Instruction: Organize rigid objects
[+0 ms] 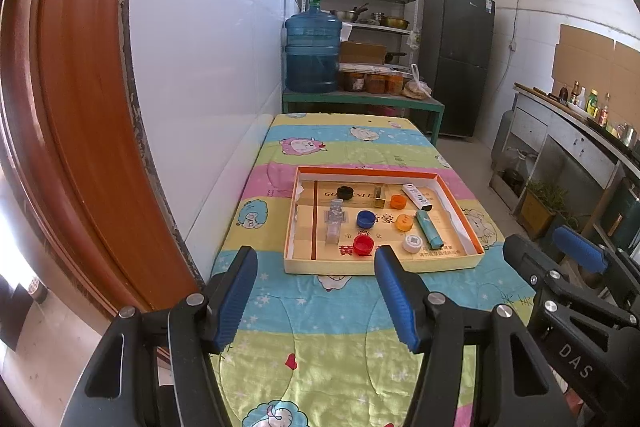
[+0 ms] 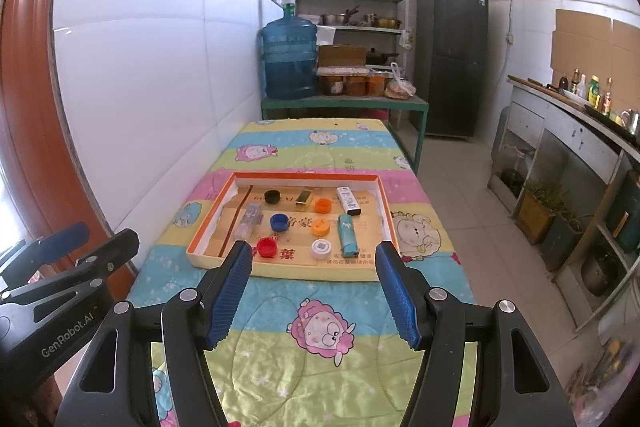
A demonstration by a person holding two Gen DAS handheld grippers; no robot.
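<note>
On the cartoon quilt (image 2: 312, 367) we've got the shallow tray (image 2: 320, 273) holding bottle caps (image 2: 279, 221) and lighters (image 2: 347, 230); our left gripper (image 1: 316, 293) and right gripper (image 2: 314, 293) hover near it, both spread wide, empty.

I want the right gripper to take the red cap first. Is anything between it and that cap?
Only the tray's near wall. The red cap sits just behind it, so the open, empty right gripper would have to come over the wall. The blue cap and the clear case lie farther back, apart from the red cap.
</note>
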